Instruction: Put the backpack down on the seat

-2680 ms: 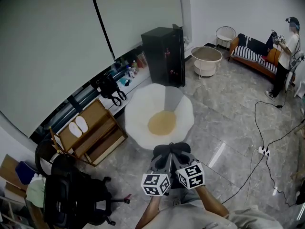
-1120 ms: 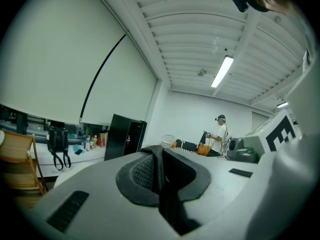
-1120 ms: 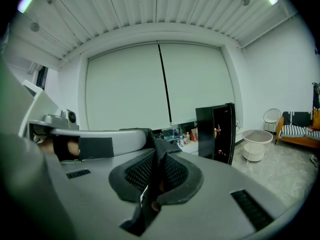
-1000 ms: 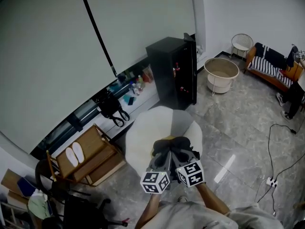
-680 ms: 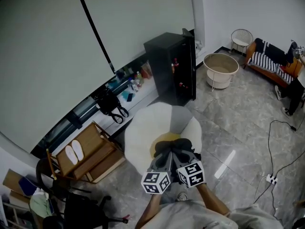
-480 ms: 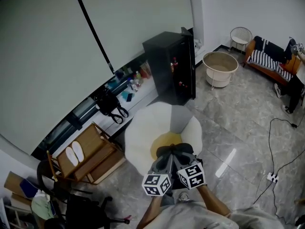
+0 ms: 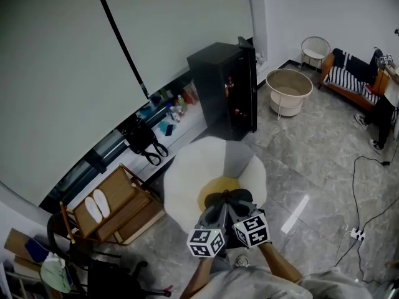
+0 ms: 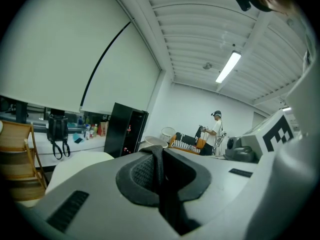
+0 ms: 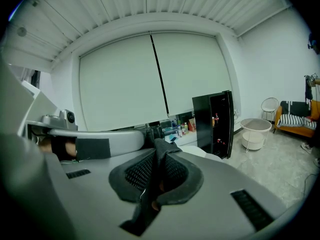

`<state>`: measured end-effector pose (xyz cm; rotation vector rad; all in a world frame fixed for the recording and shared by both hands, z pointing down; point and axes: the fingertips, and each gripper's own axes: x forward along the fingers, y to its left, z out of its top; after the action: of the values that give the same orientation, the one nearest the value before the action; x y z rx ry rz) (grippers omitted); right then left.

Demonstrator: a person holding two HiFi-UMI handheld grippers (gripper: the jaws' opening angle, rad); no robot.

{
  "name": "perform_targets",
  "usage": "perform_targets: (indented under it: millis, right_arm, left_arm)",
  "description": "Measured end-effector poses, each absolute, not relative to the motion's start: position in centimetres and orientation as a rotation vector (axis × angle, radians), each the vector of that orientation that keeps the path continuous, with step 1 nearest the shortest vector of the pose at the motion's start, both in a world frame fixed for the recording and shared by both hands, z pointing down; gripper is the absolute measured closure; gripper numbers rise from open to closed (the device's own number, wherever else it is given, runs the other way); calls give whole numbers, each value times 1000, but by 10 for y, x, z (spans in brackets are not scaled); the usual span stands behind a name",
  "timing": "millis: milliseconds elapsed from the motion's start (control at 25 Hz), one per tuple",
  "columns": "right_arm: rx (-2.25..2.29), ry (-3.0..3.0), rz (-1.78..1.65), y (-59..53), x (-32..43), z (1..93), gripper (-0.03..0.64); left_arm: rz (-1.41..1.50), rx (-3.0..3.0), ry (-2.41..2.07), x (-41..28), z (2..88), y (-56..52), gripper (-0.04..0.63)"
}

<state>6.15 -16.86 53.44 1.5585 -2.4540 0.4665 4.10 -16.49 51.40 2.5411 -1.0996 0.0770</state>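
Backpack [image 7: 228,198]: only a dark mass shows just ahead of and under both claws. It is probably the pack's top; the body is hidden beneath them. It hangs over the seat [image 7: 187,179], a white petal-edged chair directly below the claws. The seat's yellowish cushion [image 7: 214,187] shows just beyond the jaw tips.

Left gripper [image 8: 156,156]: jaws pressed together, pinching a dark strap [image 8: 161,194] that runs up between the pads.

Right gripper [image 9: 159,151]: jaws likewise closed, pinching a dark band [image 9: 150,189]. Cannot tell if it is the same strap.

The two claws sit side by side, marker cubes nearly touching.

Beyond the seat is a tall black cabinet [image 7: 224,86]. To its right is a round white tub [image 7: 288,92].

Ahead-left of the claws, a black handbag [image 7: 144,143] hangs at the window ledge. Nearer on the left is a wooden rack [image 7: 124,198] with white slippers [image 7: 95,208].

Far right, a person [image 7: 388,98] stands by a striped sofa [image 7: 346,78].
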Motion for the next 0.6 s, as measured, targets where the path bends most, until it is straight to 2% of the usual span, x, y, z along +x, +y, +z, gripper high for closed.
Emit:
perform_targets:
  millis: [600]
  right_arm:
    - [1612, -2453, 422, -310, 26, 506, 574]
  left_arm:
    - [26, 2588, -1071, 4, 485, -304, 549]
